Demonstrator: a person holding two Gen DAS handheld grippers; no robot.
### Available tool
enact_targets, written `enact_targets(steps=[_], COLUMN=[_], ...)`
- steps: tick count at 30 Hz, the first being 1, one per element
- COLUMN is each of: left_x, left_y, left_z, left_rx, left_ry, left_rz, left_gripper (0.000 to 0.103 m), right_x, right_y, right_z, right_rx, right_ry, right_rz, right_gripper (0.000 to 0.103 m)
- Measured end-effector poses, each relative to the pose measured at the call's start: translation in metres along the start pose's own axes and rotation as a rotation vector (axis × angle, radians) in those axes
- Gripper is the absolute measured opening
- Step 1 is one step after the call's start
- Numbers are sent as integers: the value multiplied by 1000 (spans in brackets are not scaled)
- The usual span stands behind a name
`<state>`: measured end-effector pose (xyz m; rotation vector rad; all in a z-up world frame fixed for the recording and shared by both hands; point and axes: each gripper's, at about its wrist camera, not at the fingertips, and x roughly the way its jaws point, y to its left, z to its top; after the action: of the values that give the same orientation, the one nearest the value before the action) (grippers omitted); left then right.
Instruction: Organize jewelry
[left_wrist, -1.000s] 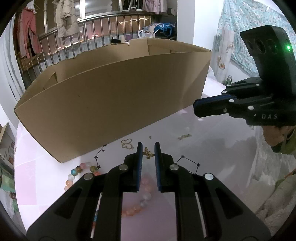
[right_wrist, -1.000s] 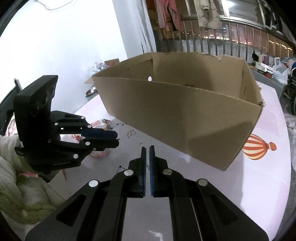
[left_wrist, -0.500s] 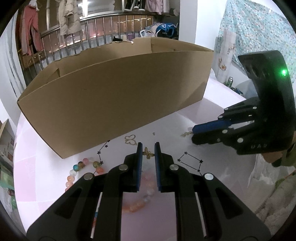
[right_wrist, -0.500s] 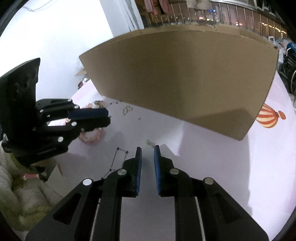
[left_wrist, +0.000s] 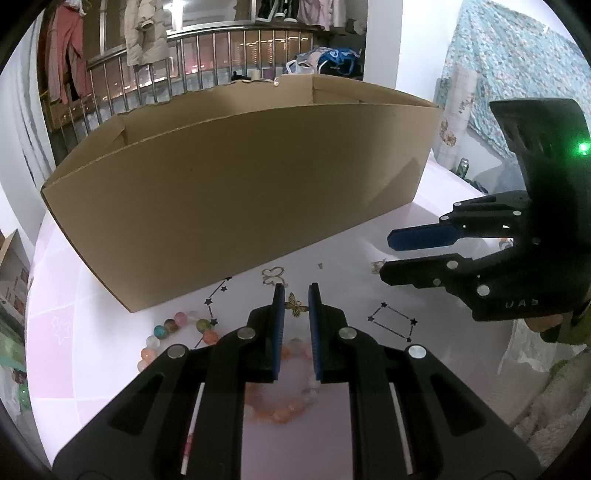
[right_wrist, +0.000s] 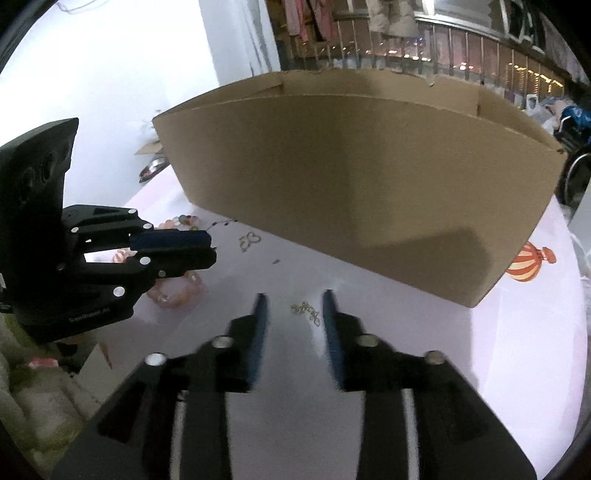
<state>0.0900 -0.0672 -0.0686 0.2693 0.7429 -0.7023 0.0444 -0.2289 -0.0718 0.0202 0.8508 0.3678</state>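
right gripper (right_wrist: 293, 306) low over the pink table (right_wrist: 424, 332), jaws spread wide, holding nothing. a small gold chain piece (right_wrist: 306, 309) lies on the table between the two fingertips, slightly toward the 1 o'clock side of the gap; contact with the fingers cannot be told, view is blurred.

left gripper (left_wrist: 294, 295) jaws parted a narrow way, nothing held. a gold butterfly charm (left_wrist: 295, 305) lies on the table just between its tips. an outline butterfly charm (left_wrist: 272, 275) sits at 11 o'clock from the tips, near the foot of the cardboard box (left_wrist: 240, 192). a multicolour bead bracelet (left_wrist: 177, 328) lies at 9 o'clock, and a pink bead bracelet (left_wrist: 288, 410) lies under the fingers, partly hidden.

from the left wrist view the right gripper (left_wrist: 388, 254) sits at 2 o'clock, with the chain piece (left_wrist: 376, 264) at its tips.

box stands upright at 12 o'clock in both views, top open. a balloon print (right_wrist: 528, 260) shows on the table at 3 o'clock of the box.
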Motion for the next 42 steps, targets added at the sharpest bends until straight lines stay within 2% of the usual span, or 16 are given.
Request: enact_targets(steps=[7,10,11,16,22,26,35,42], left_x=[3,6,6,6,-1,-9,-35,-72], left_y=[2,1,0,3,4,4,-3,-6], left_z=[-1,-1,0,-1,-1,0,6,19], left_rx=[2,-1,0,-2,-21,-20,-7,-1], left_ry=[10,12,10,5,-14,-30,-89,-171], left_rz=[-8,-9,-9,-4,16,28,44,31], left_gripper=[12,12,12,12,12,12,12,12], right_x=[6,6,7,2,-2,-16,-60,-95], right_y=[0,1,1,-4,-26,-32,-29,-14], right_z=[-1,0,0,0,-2,2,13,35], right_rx=[-109,-146,-144,-123,23,61,47,-6], right_ry=[1,-2,-3,-2,-16,-56,-157,-251], right_rz=[-9,-17,-17,5,95,109,109,107], right_gripper=[32,25,20,5,3,3,3,3])
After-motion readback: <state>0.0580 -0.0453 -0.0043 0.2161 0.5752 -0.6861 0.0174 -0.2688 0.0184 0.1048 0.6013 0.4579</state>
